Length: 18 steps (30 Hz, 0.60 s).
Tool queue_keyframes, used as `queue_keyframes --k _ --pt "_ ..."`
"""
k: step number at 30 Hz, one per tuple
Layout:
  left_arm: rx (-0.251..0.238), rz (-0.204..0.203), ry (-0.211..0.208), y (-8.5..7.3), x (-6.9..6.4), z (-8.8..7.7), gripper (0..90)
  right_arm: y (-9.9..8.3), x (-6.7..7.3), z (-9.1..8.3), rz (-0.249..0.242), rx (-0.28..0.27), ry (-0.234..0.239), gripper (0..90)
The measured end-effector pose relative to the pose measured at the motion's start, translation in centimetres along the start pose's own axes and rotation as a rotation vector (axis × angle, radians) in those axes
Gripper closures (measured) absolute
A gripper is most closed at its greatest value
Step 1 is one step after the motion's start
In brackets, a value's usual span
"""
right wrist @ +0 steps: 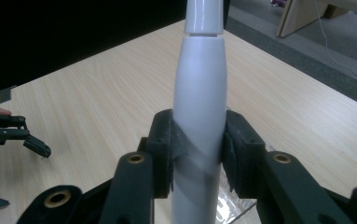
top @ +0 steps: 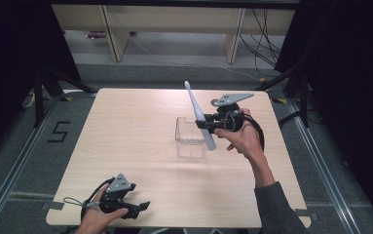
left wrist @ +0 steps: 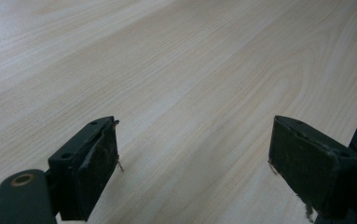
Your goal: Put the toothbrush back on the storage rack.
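A: Where's your toothbrush (top: 199, 117)?

B: You've got it clamped in your right gripper (top: 207, 124), pads (right wrist: 167, 149) pressing both sides of the white handle. It hangs tilted above the clear box (top: 190, 137), its thin end pointing up and away from you, its thick end over the box's right edge.

A: And your other hand?

B: Your left gripper (top: 142, 207) rests at the near edge of the table (top: 125, 126), well apart from the box, jaws wide with nothing between them.

White toothbrush (top: 199, 117) — clear box (top: 190, 139) — pale wood-grain table (top: 135, 141) — black fingers (right wrist: 164, 149).
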State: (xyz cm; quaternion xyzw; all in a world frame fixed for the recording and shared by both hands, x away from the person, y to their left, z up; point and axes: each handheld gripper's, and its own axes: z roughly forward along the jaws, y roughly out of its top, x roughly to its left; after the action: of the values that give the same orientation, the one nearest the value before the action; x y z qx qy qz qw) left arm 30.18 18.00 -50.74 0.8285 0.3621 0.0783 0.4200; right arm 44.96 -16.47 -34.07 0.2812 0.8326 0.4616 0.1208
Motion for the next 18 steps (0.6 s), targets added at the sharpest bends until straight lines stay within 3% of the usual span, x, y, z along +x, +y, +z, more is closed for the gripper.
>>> queue_keyframes --k 2,4,5,7,9,10,11,13,14,15,16,18 --pt "0.001 0.0 0.0 0.0 0.0 0.0 14.9 0.3 0.0 0.0 0.012 0.01 -0.002 66.7" --pt "0.002 -0.001 -0.001 0.0 0.0 0.0 14.9 0.6 -0.1 0.2 -0.012 0.0 -0.012 66.7" --pt "0.003 -0.001 -0.001 0.0 0.0 0.0 14.9 0.7 -0.1 0.3 0.009 0.006 0.0 66.7" --pt "0.003 -0.001 -0.001 0.0 0.0 0.0 14.9 1.0 -0.3 0.6 -0.006 -0.005 -0.003 66.7" --pt "0.001 -0.003 -0.003 0.0 0.0 0.0 14.9 1.2 -0.2 0.8 0.015 0.005 -0.006 66.7" --pt "0.023 0.018 0.01 0.0 0.2 -0.1 14.9 1.3 -0.4 1.1 -0.002 -0.006 -0.01 66.7" --pt "0.011 0.01 0.003 0.0 0.1 0.0 14.9 1.4 -0.6 1.2 -0.013 -0.002 -0.013 66.7" --pt "-0.004 -0.004 -0.006 0.0 0.0 0.0 14.9 1.6 -0.6 1.6 0.015 -0.01 -0.001 66.7" --pt "0.004 0.004 -0.001 0.0 0.1 0.0 14.9 1.7 -0.8 1.6 -0.004 -0.013 -0.01 66.7" --pt "0.022 0.017 0.008 0.0 0.2 -0.1 14.9 1.7 -0.8 1.8 0.022 -0.013 -0.004 66.7" --pt "0.021 0.018 0.007 0.0 0.2 -0.1 14.9 1.7 -1.1 2.0 0.002 -0.024 -0.009 66.7" --pt "-0.002 -0.004 -0.005 0.0 0.0 0.0 14.9 1.8 -1.3 2.3 0.019 -0.017 -0.013 66.7"
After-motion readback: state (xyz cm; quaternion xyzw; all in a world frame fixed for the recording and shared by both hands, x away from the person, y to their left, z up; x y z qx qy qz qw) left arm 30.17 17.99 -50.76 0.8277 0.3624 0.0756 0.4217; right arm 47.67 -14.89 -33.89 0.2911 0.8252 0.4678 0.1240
